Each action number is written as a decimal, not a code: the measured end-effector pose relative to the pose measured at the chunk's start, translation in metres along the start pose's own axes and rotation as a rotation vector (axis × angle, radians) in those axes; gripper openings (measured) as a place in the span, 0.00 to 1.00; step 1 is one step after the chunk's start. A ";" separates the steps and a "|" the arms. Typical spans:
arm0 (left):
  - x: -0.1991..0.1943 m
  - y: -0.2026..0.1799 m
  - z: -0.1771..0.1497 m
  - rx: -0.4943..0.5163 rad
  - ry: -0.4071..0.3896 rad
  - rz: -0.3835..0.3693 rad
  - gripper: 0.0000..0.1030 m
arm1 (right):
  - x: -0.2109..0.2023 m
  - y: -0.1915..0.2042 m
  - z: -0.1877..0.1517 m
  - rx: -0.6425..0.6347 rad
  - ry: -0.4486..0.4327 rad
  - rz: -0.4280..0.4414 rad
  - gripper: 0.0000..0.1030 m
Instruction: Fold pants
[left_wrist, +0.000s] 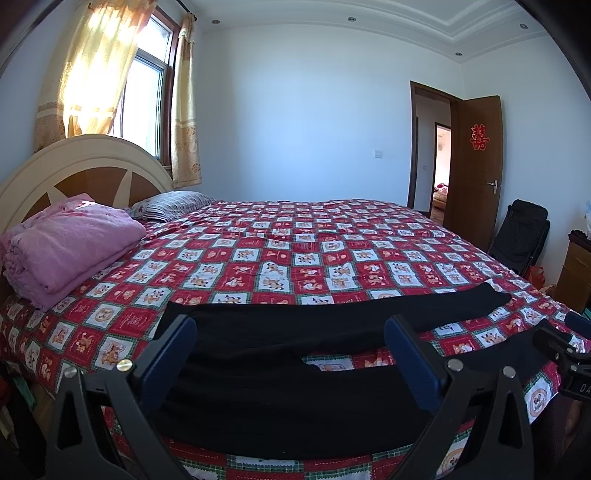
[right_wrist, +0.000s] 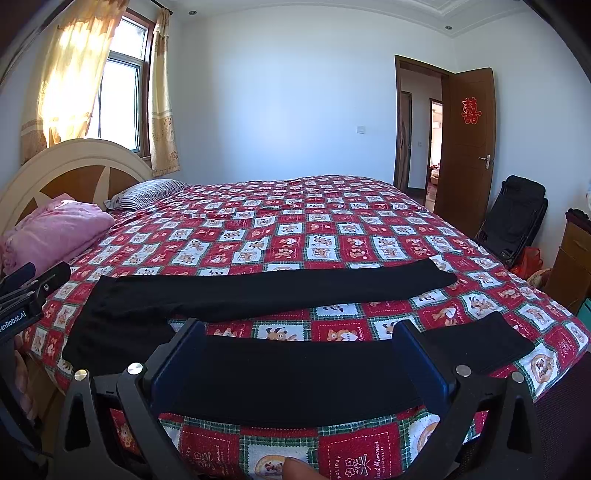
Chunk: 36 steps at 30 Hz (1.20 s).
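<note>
Hand-held grippers (left_wrist: 290, 349) (right_wrist: 295, 354) level, wide, over pants (right_wrist: 258, 291)

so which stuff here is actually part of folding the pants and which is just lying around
Part of the job:
- black fabric pants, spread flat, legs apart
- left gripper, open
- right gripper, open
- red checked cartoon-print bedspread, the work surface

Just lying about:
- folded pink blanket
- striped pillow
- black folding chair
</note>
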<state>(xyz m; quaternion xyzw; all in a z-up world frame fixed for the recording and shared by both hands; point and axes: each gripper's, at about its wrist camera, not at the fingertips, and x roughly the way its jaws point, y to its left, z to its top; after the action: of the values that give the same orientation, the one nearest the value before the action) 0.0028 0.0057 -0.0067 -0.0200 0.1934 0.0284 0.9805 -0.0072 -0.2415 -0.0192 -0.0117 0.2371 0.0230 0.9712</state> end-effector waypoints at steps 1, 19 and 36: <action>0.000 0.000 0.000 -0.001 0.000 0.000 1.00 | 0.000 0.000 0.000 0.000 0.000 0.000 0.99; 0.003 0.005 -0.004 -0.003 0.004 0.000 1.00 | 0.004 0.004 -0.001 -0.019 0.008 -0.012 0.99; 0.049 0.017 -0.021 0.062 0.046 0.079 1.00 | 0.031 -0.002 -0.014 -0.016 0.038 0.088 0.99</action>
<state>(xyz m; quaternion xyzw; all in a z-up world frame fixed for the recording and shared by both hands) 0.0386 0.0236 -0.0454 0.0176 0.2174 0.0605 0.9740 0.0141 -0.2432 -0.0462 -0.0095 0.2557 0.0672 0.9644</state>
